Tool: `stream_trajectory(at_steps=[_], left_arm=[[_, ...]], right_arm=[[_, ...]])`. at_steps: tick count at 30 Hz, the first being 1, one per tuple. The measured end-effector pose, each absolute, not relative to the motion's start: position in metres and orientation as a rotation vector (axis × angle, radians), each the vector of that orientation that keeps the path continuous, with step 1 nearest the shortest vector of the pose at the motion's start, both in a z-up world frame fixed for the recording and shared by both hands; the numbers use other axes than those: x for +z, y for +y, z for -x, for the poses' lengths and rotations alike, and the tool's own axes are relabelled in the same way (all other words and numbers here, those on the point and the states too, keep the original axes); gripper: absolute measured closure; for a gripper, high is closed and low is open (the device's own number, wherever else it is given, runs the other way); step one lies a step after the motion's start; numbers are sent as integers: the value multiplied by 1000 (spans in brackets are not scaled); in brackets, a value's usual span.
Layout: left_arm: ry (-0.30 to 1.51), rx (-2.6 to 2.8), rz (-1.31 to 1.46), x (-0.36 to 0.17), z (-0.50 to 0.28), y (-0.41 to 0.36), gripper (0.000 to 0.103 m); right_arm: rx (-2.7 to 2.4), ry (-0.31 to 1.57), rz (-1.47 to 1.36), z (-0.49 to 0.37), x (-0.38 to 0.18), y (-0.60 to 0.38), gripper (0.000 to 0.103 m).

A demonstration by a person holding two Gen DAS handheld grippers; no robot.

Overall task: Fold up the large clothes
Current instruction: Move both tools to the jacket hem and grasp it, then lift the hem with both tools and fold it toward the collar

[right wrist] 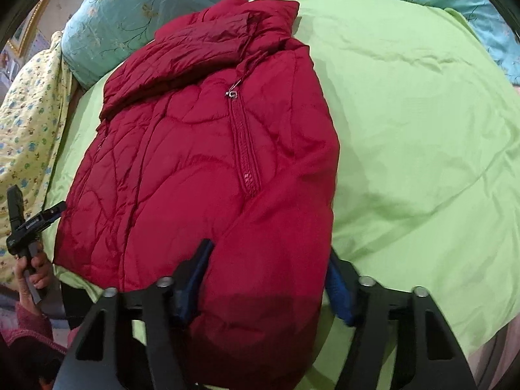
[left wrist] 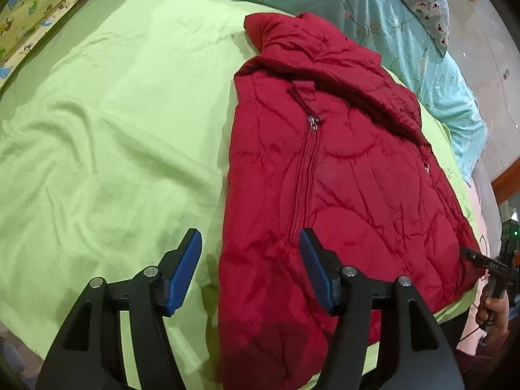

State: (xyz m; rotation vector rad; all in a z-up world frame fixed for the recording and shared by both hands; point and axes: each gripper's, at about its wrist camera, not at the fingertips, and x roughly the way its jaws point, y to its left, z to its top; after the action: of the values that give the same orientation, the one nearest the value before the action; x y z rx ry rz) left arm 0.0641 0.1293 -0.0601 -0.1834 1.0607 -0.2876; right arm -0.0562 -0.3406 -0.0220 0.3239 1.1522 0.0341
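Nearest the left wrist camera, the left gripper [left wrist: 250, 268], black-framed with ribbed blue pads, stands with its jaws apart over the near left edge of the red quilted puffer jacket [left wrist: 328, 169]; one pad is over the light green bedsheet [left wrist: 107, 136], the other over the red fabric, and neither presses on anything. In the right wrist view the right gripper [right wrist: 266, 279] straddles the jacket's near corner: both blue pads lie against a raised fold of red fabric that fills the gap, so it reads as clamped on the jacket. The jacket lies flat on the green sheet, front up, zipper [right wrist: 243, 149] closed, collar toward the teal floral quilt [right wrist: 130, 16] at the far side. A yellow printed blanket [right wrist: 29, 123] lies beside the bed edge. A hand [left wrist: 490, 308] in a dark red sleeve grips the other tool's handle at frame edge.
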Motion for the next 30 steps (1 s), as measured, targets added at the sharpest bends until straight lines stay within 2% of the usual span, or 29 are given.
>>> stream_trajectory(at_steps=[1, 3, 7, 22, 26, 27, 28, 29, 30], left_arm=[[1068, -293, 180, -62, -62, 129, 41], [1086, -321, 184, -66, -60, 127, 41], [1130, -371, 165, -75, -54, 118, 41], [1158, -416, 138, -86, -32, 116, 41], [1156, -439, 116, -86, -28, 113, 41], [1152, -450, 115, -85, -27, 112, 41], [1144, -461, 116, -83, -25, 111, 46], [1139, -471, 116, -82, -24, 110, 64], [1131, -485, 117, -80, -22, 110, 72]], right_arm=[[41, 1151, -326, 58, -22, -342, 61], [64, 1136, -333, 63, -19, -343, 68], [88, 1117, -338, 69, -17, -344, 70], [84, 1136, -340, 66, -24, -344, 51], [88, 1132, -308, 67, -24, -338, 49], [90, 1132, -306, 67, -23, -338, 52], [94, 1129, -307, 68, -22, -338, 54], [99, 1124, -314, 69, -22, -339, 59], [104, 1119, -322, 69, -21, -339, 64]])
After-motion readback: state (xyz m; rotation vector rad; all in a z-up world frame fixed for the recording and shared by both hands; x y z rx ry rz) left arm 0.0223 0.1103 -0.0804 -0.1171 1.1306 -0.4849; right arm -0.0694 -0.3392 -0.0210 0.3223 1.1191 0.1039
